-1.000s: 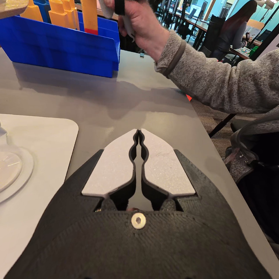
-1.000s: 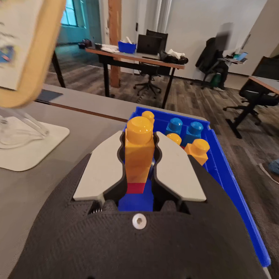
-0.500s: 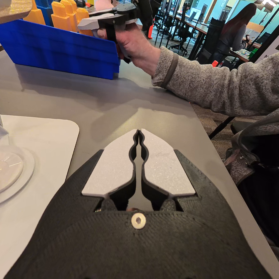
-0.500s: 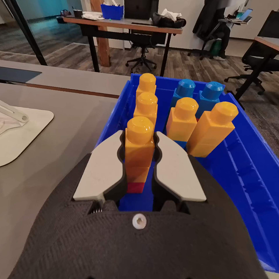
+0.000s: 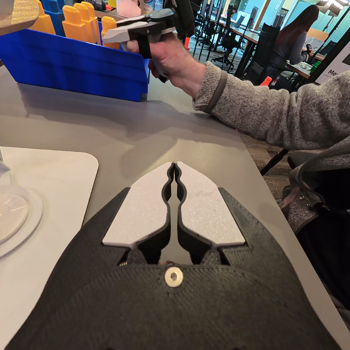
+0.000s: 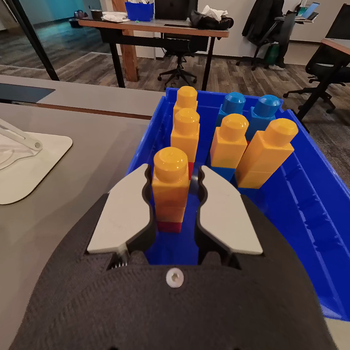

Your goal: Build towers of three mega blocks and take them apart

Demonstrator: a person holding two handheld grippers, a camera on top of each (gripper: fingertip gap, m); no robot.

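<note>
The right tongs (image 6: 174, 176) stand open around a tower of two orange plastic blocks on a red one (image 6: 170, 191); a clear gap shows at the right pad. The tower stands in the blue plastic bin (image 6: 303, 217) on the grey desk (image 5: 132, 132). The left tongs (image 5: 174, 164) are closed on nothing above the desk.

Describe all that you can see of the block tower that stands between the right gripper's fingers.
The tower is three glossy plastic blocks: two yellow on a red one, with a round stud on top. It stands upright at the near left of the blue bin. The right gripper is open around it: blue bin shows between tower and right finger; the left gap is narrower.
</note>
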